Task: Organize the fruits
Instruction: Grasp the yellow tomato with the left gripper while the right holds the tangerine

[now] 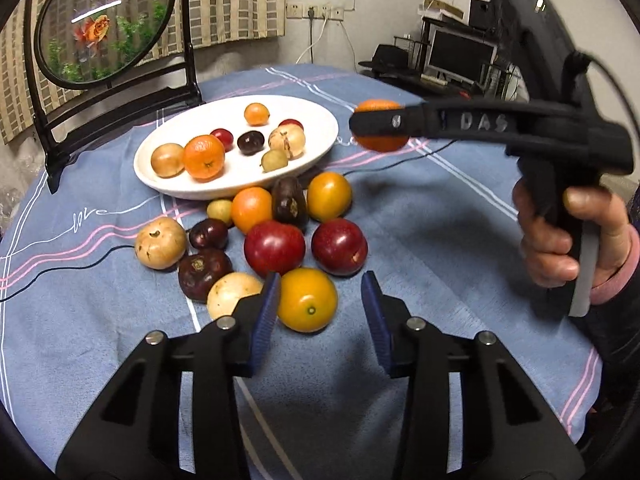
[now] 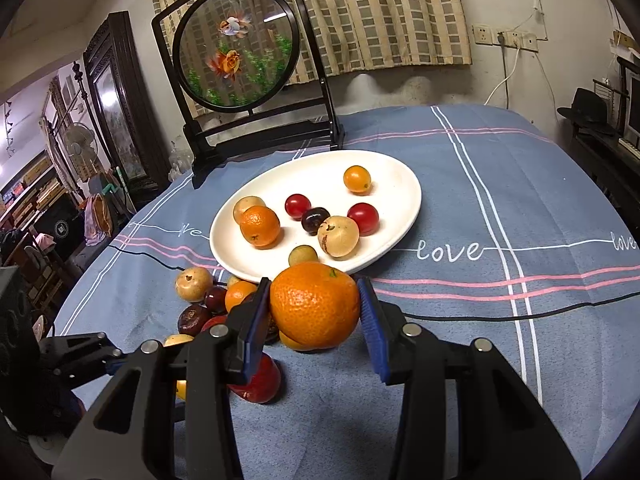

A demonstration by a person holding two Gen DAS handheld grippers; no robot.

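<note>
A white oval plate (image 1: 320, 128) (image 2: 400, 176) holds several fruits: oranges, red and dark plums, tan fruits. A pile of loose fruits (image 1: 276, 248) (image 2: 200, 312) lies on the cloth in front of the plate. My right gripper (image 2: 314, 310) is shut on a large orange (image 2: 316, 308) and holds it in the air near the plate's front rim; it also shows in the left wrist view (image 1: 380, 126). My left gripper (image 1: 320, 308) is open and empty, its fingers on either side of a yellow-orange fruit (image 1: 307, 300) at the near edge of the pile.
A blue plaid tablecloth (image 1: 440, 208) (image 2: 520, 208) covers the round table. A framed round goldfish screen (image 1: 104, 20) (image 2: 236, 44) stands behind the plate. A black cable (image 2: 520, 314) runs across the cloth. A desk with monitors (image 1: 460, 56) is behind on the right.
</note>
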